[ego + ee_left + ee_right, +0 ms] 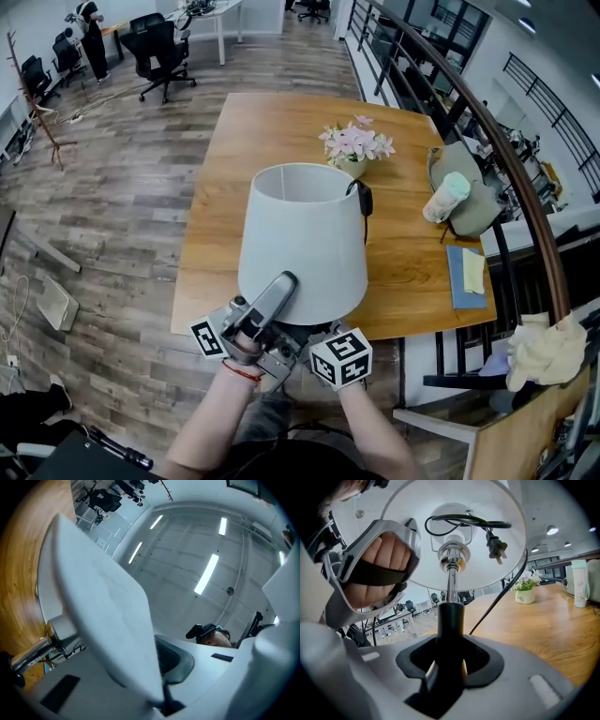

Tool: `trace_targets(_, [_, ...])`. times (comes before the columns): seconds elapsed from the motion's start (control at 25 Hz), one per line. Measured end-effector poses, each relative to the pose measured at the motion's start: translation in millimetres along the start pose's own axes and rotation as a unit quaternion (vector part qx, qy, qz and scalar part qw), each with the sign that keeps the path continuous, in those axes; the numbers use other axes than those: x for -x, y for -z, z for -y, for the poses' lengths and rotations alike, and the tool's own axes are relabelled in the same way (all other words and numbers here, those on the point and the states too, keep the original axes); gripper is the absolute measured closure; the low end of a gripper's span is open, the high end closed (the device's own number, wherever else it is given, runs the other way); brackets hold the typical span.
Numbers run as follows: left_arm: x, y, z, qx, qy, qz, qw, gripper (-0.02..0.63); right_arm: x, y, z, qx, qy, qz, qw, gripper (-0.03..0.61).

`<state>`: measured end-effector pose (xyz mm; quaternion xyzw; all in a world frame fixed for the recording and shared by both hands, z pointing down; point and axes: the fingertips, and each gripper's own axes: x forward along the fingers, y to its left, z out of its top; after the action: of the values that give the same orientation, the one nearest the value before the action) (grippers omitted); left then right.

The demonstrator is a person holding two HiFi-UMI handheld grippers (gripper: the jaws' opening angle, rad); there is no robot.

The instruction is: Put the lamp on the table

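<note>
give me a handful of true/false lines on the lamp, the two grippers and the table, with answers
1. The lamp already stands on the table. False: both hand-held grippers hold it up near the table's front edge.
2. The right hand-held gripper is clamped on the lamp's black stem. True.
3. The left hand-held gripper grips the rim of the lampshade. True.
4. The lamp's plug is in a wall socket. False: it hangs loose under the lampshade with the cord looped there.
5. Pink flowers stand on the table. True.
</note>
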<state>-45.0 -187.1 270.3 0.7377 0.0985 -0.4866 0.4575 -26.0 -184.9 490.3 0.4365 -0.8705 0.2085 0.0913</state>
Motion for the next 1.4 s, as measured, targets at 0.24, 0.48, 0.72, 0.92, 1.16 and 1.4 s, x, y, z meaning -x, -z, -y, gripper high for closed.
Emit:
trace_targets(0.24, [-2, -20, -15, 0.005, 0.000, 0.000, 1.0000, 0.592, -19, -7, 13, 0.000, 0.004, 0.001, 1.000, 0.410])
trace_targets(0.48, [-14, -37, -35, -0.008, 0.002, -0.001, 1.0000, 0.592, -38, -21, 34, 0.006, -0.006, 0.005, 1.000, 0.410])
trace_targets(0.72, [-23, -52, -54, -0.022, -0.002, 0.008, 0.9997, 0.592, -55, -31, 52, 0.011, -0.020, 0.002, 1.000, 0.410])
trace_targets(0.92, [-30, -65, -72, -0.033, -0.004, 0.010, 0.9994, 0.592, -71, -37, 70, 0.014, -0.027, 0.002, 1.000, 0.410])
trace_targets(1.16, [-35, -82, -92, -0.044, -0.003, 0.015, 0.9989, 0.592, -91, -44, 89, 0.021, -0.035, 0.001, 0.999, 0.410])
trace_targets(1.4, [-36, -99, -104, -0.055, 0.003, 0.019, 0.9983, 0.592, -108, -52, 100, 0.033, -0.044, 0.008, 0.998, 0.410])
